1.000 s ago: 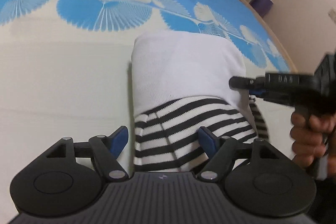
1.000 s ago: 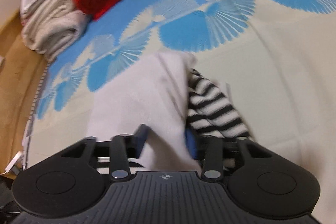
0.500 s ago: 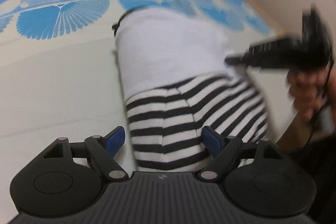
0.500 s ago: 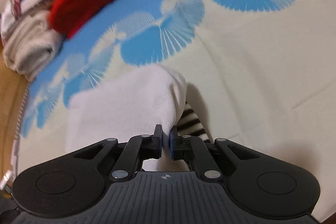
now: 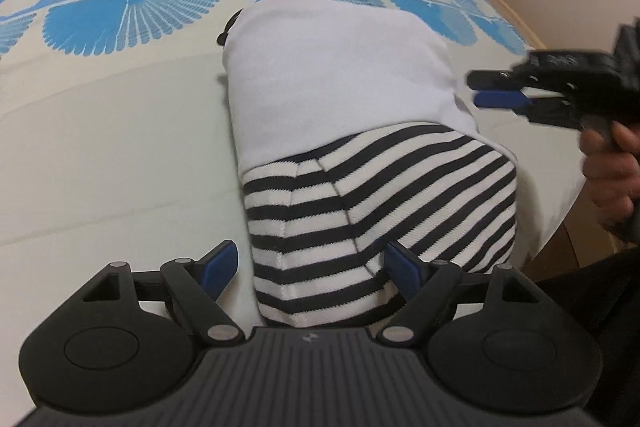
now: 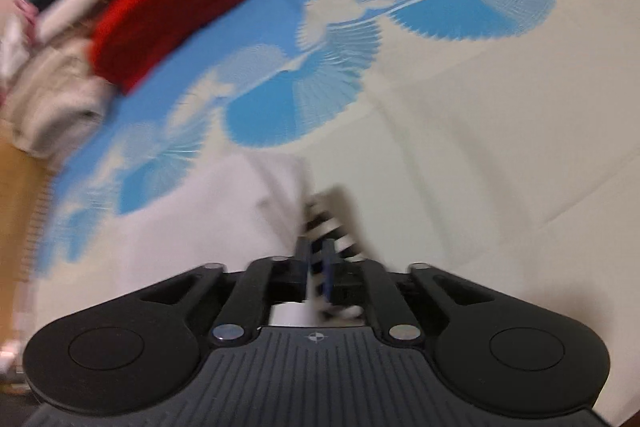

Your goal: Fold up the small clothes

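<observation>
Right gripper (image 5: 496,90) has let go and pulled clear of the folded garment (image 5: 352,131), jaws nearly closed; left gripper (image 5: 312,269) jaws spread wide around the striped end.

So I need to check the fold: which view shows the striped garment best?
The left wrist view: the striped garment lies sharp and nearly whole, its white layer folded over the stripes, between the open left claw. The right wrist view is motion-blurred and shows only a striped sliver beside white cloth.
</observation>
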`<action>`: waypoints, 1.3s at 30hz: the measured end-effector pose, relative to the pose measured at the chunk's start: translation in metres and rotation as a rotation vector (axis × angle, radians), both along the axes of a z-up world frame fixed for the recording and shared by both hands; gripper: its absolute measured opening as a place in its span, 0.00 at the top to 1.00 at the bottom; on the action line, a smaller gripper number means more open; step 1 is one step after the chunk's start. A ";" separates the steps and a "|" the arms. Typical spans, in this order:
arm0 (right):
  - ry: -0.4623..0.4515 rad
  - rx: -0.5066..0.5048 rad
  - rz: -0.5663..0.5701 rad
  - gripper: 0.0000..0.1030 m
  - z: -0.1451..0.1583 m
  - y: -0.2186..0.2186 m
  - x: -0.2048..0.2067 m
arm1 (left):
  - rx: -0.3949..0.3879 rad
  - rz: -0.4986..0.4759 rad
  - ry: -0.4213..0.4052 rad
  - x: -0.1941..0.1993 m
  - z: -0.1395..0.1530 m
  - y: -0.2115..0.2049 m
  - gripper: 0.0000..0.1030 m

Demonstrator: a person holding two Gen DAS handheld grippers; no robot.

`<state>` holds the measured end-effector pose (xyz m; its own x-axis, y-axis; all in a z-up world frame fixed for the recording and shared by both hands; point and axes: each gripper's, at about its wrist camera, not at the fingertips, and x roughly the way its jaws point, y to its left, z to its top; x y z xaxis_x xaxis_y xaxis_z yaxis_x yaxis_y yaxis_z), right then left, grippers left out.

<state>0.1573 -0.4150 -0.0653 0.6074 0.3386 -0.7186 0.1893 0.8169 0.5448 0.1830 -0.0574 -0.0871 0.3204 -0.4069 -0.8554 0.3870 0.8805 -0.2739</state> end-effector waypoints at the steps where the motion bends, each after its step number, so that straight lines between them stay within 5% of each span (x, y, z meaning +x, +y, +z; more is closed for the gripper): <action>1: -0.001 0.015 0.018 0.66 0.000 -0.001 -0.004 | -0.004 0.006 0.006 0.001 0.000 0.000 0.18; 11: 0.114 -0.010 0.223 0.64 -0.018 0.016 -0.030 | -0.046 0.082 0.018 0.008 0.006 0.010 0.18; 12: 0.113 -0.025 0.244 0.67 -0.018 0.019 -0.033 | -0.050 0.082 0.020 0.009 0.006 0.011 0.18; 14: 0.101 -0.049 0.271 0.96 -0.015 0.023 -0.039 | -0.062 0.085 0.023 0.010 0.007 0.012 0.18; 18: -0.003 -0.042 0.197 0.96 0.003 0.005 -0.051 | -0.095 0.075 0.028 0.010 0.011 0.013 0.18; 23: 0.201 -0.149 0.121 0.97 -0.025 -0.005 -0.046 | 0.091 -0.025 0.109 0.006 -0.017 -0.004 0.12; 25: 0.203 -0.139 0.147 0.96 -0.026 -0.001 -0.043 | 0.111 -0.022 0.094 0.007 -0.015 -0.004 0.12; 31: 0.113 -0.083 0.087 0.88 -0.005 0.000 -0.027 | 0.031 0.056 0.029 0.012 0.005 0.010 0.12; 35: 0.020 -0.052 -0.024 0.65 0.007 -0.001 -0.007 | -0.020 0.124 0.007 0.019 0.013 0.019 0.12; 39: -0.010 -0.053 -0.080 0.55 0.005 0.007 0.025 | -0.042 0.144 0.008 0.024 0.016 0.017 0.12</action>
<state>0.1821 -0.4076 -0.0607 0.6385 0.2505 -0.7277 0.2493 0.8272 0.5035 0.2071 -0.0399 -0.0708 0.3709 -0.3925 -0.8417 0.2550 0.9145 -0.3141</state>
